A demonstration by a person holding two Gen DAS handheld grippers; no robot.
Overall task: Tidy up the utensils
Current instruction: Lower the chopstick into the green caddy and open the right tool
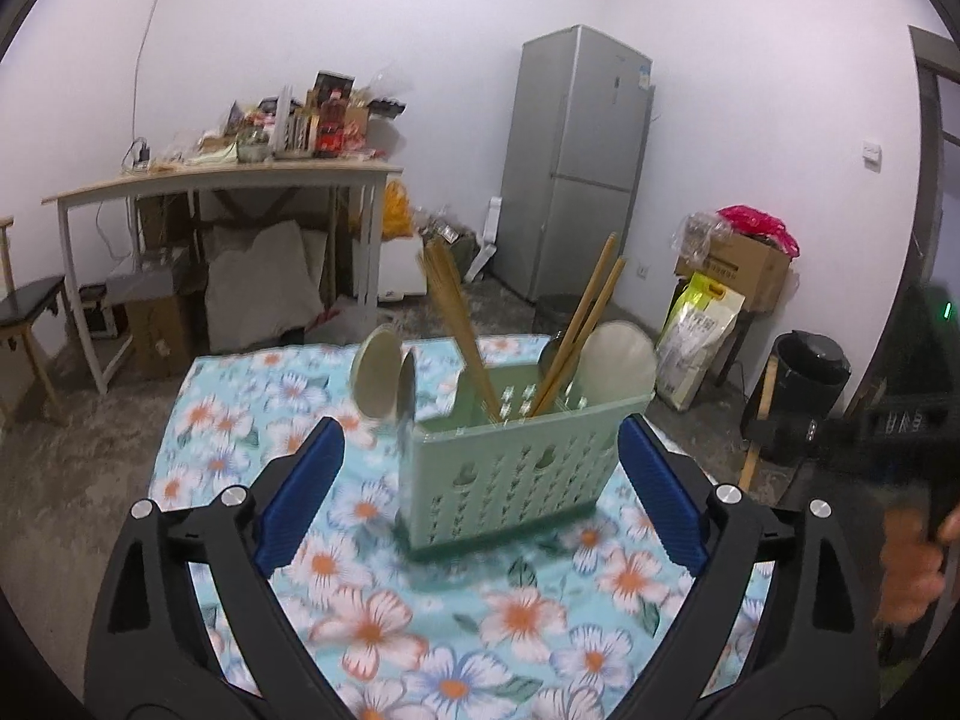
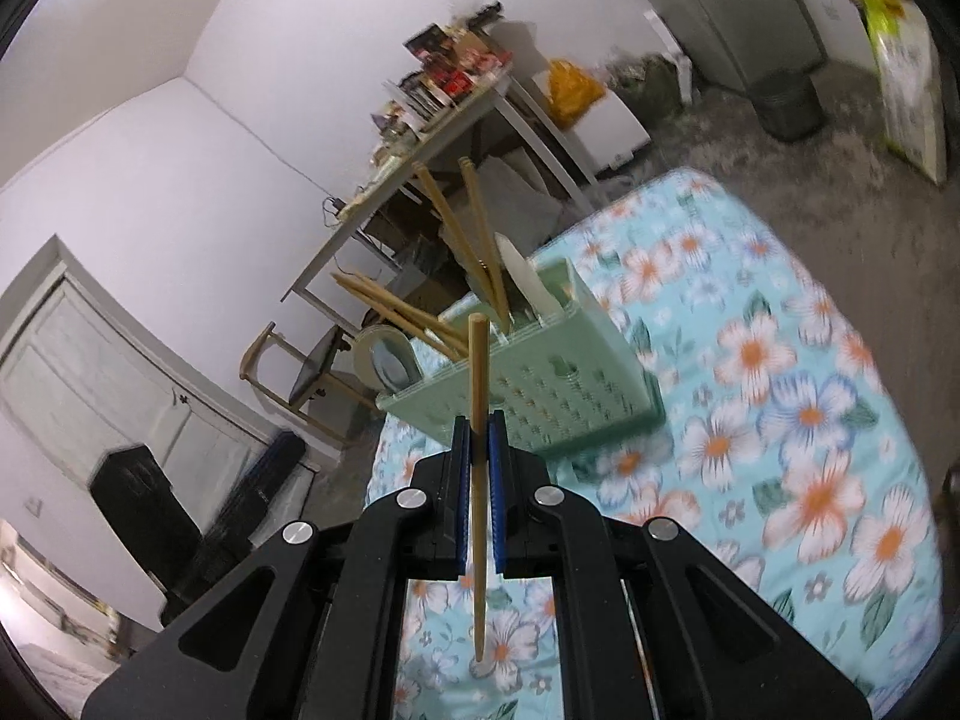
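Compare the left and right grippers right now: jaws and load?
The left gripper has its jaws wide apart and holds nothing, facing the green utensil basket; the right gripper is clamped shut on a single wooden chopstick. Both have black frames and blue pads above the floral tablecloth.

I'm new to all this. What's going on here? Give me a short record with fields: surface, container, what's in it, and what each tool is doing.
surface: table under a floral cloth
container: green slotted utensil holder, upright on the cloth
contents: wooden chopsticks leaning out of it, plus spoons
left tool: open, empty, one finger on each side of the holder in its view, not touching it
right tool: shut on a single chopstick, near the holder
task state: this chopstick is not yet in the holder
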